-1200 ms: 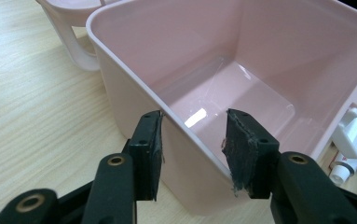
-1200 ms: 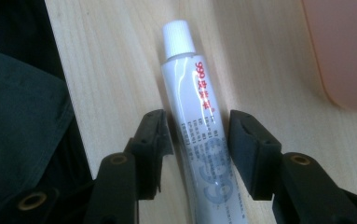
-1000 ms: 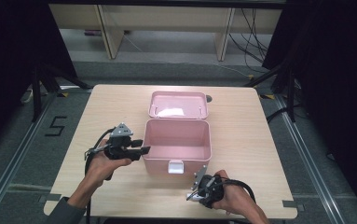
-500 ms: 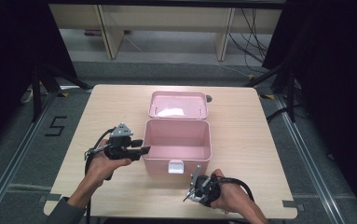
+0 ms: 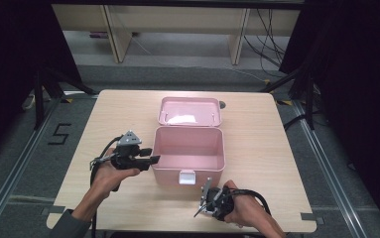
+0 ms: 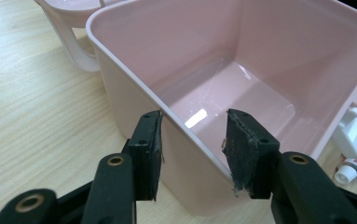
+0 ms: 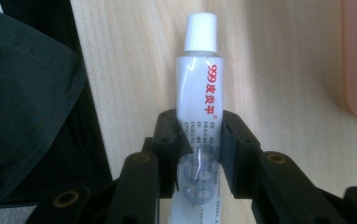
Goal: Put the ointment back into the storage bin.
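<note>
An open, empty pink box (image 5: 170, 174) stands mid-table, its lid (image 5: 190, 111) lying back behind it. My left gripper (image 5: 150, 155) reaches in from the left. In the left gripper view the box's left wall (image 6: 134, 93) runs slantwise between the pads near the front corner and touches both, so the left gripper (image 6: 192, 116) is shut on it. Near the table's front edge my right gripper (image 5: 202, 206) lies low. Its jaws have just been closing, and the right gripper (image 7: 198, 119) is now shut on a white tube (image 7: 199, 84) with red lettering and a white cap pointing away.
A white latch (image 5: 187, 177) sits on the box's front wall. The table's front edge (image 5: 177, 229) lies just below the right hand. Dark clothing (image 7: 27, 93) hangs left of the tube in the right gripper view. Shelving (image 5: 177, 29) stands beyond the table.
The right hand and its gripper have shifted slightly left near the front edge. The left hand and the box have stayed put.
</note>
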